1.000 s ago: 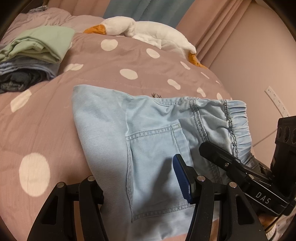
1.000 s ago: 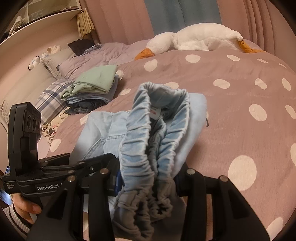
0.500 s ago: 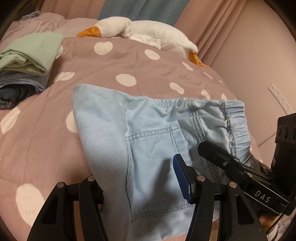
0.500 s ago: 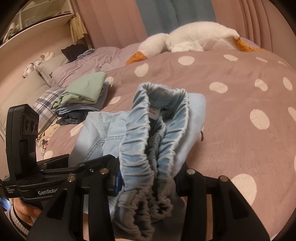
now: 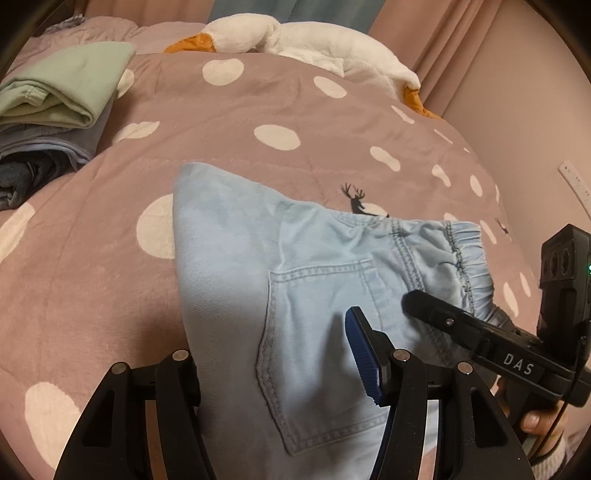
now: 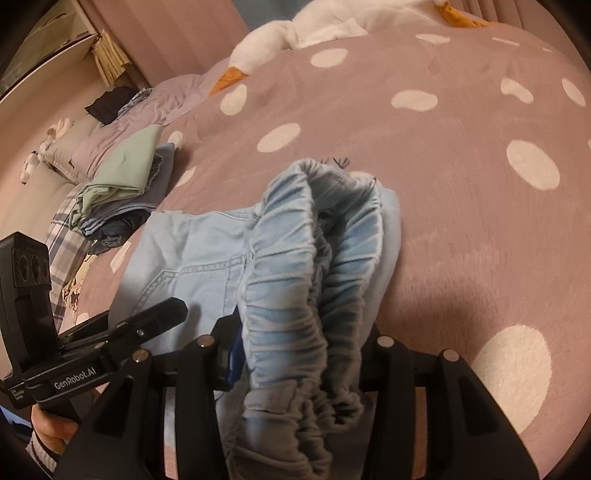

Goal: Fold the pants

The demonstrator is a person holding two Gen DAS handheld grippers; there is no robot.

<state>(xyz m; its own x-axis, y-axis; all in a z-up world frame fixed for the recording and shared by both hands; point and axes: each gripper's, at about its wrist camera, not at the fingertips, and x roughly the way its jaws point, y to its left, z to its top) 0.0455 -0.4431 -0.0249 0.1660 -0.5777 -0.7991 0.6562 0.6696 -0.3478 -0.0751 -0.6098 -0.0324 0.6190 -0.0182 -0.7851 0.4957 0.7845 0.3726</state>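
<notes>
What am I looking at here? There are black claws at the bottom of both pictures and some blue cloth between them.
There is no robot. A person holds a hand tool in each hand, each with two fingers and a wide-angle camera looking along them. One picture comes from the left gripper, the other from the right gripper; each view also shows the other tool from the side.

Both have the light blue pants between their fingers, above a bed with a spotted blanket. The right gripper is at the gathered waistband, and its jaws are opening. The left one is by the back pocket.

Also on the bed: a stack of folded clothes and a white plush goose.
</notes>
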